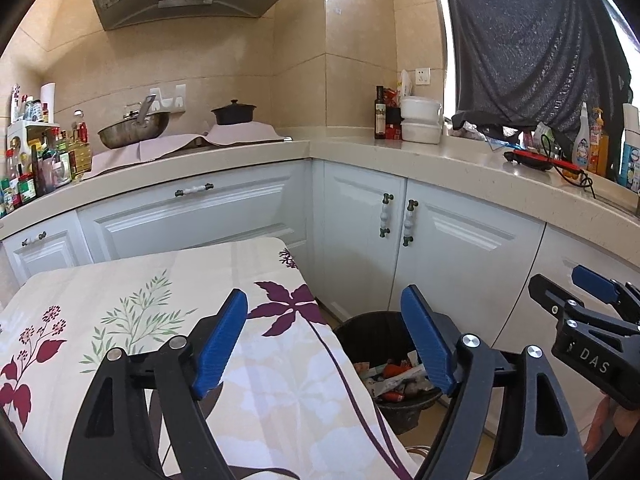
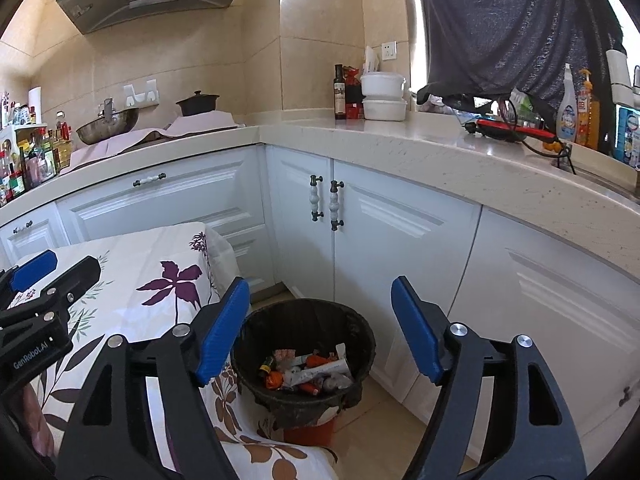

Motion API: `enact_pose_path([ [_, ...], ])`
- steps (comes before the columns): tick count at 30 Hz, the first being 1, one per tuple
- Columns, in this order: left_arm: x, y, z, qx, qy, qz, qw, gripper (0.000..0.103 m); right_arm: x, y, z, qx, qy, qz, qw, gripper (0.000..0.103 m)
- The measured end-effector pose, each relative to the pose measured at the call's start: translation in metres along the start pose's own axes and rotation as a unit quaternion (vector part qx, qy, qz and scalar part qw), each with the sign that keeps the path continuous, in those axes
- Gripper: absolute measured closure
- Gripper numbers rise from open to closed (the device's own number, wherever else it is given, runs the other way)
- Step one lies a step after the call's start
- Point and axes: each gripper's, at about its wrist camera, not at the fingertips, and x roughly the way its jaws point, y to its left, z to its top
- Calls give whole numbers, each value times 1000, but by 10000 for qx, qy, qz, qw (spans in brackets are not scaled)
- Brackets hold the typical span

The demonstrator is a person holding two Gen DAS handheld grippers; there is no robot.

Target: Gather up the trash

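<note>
A bin lined with a black bag (image 2: 308,322) stands on the floor by the white cabinets, beside the table's right edge. It holds several wrappers and a white tube (image 2: 308,372). It also shows in the left wrist view (image 1: 376,332). My left gripper (image 1: 324,308) is open and empty above the table's right corner. My right gripper (image 2: 320,296) is open and empty, above and in front of the bin. Each gripper shows at the edge of the other's view, the right one (image 1: 576,292) and the left one (image 2: 60,266).
A table with a floral cloth (image 1: 160,320) fills the lower left. White cabinets (image 2: 400,240) with a beige counter (image 2: 440,148) wrap the corner behind the bin. On the counter stand a wok (image 1: 132,128), a dark pot (image 1: 234,112), bottles (image 1: 380,114) and white containers (image 1: 420,120).
</note>
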Motion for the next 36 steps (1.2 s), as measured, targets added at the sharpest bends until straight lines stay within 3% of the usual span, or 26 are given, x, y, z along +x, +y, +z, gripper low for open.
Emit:
enact_pose_path([
  [36, -15, 6, -2, -43, -77, 2, 10000, 25, -23, 4, 5, -58, -238, -102, 9996, 30],
])
